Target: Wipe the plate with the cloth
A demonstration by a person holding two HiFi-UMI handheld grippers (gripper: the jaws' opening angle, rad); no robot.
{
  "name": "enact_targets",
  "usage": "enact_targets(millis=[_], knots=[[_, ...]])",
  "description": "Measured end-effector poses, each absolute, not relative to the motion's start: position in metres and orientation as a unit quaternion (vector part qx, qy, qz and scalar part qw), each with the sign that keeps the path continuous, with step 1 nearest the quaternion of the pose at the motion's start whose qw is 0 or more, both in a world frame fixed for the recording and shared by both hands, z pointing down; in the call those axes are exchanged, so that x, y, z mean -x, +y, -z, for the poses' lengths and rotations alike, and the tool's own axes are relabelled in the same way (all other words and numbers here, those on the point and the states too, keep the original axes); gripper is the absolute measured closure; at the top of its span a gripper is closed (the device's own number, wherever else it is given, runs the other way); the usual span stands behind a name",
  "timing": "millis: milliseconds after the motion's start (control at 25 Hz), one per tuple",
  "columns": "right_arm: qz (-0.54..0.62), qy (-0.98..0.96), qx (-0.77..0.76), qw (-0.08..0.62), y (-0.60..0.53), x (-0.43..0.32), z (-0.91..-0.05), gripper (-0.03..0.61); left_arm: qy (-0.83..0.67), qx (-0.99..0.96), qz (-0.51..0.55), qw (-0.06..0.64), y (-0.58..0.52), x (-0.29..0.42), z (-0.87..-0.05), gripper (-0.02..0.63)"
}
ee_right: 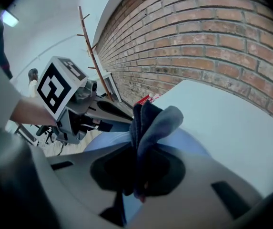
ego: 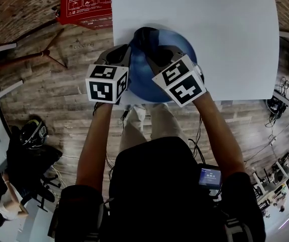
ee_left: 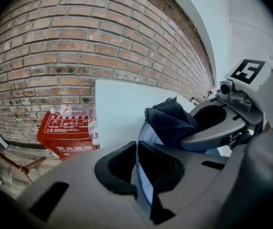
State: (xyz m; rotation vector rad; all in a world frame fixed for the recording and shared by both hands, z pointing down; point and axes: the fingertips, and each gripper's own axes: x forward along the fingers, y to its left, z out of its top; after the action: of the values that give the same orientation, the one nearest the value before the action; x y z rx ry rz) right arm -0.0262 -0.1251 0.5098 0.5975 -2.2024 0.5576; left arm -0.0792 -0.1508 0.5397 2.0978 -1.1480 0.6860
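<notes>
The left gripper (ee_left: 137, 168) is clenched on the rim of the blue plate (ee_left: 148, 132), whose thin edge is seen pinched between the two dark pads. The right gripper (ee_right: 137, 171) is clamped on the dark blue cloth (ee_right: 150, 123), which is bunched between its jaws and stands out beyond them in folds. In the head view the cloth (ego: 145, 34) is seen pressed against the far part of the plate (ego: 139, 84), between the left gripper (ego: 129, 54) and the right gripper (ego: 154, 47), which are held close together. The plate is seen over the near edge of the white table (ego: 225, 34); whether it rests on the tabletop cannot be told. A red box (ego: 86, 6) is seen on the wooden floor (ego: 48, 89) just beside the table's far left corner. A brick wall (ee_left: 79, 46) is seen behind the table.
</notes>
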Motion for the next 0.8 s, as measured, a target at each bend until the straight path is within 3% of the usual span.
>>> enact_targets(millis=[800], knots=[[-0.209, -0.853, -0.233, 0.418, -0.130, 0.019, -0.525, 0.518, -0.425, -0.805, -0.263, 0.321, -0.150, 0.079, -0.539, 0.582]])
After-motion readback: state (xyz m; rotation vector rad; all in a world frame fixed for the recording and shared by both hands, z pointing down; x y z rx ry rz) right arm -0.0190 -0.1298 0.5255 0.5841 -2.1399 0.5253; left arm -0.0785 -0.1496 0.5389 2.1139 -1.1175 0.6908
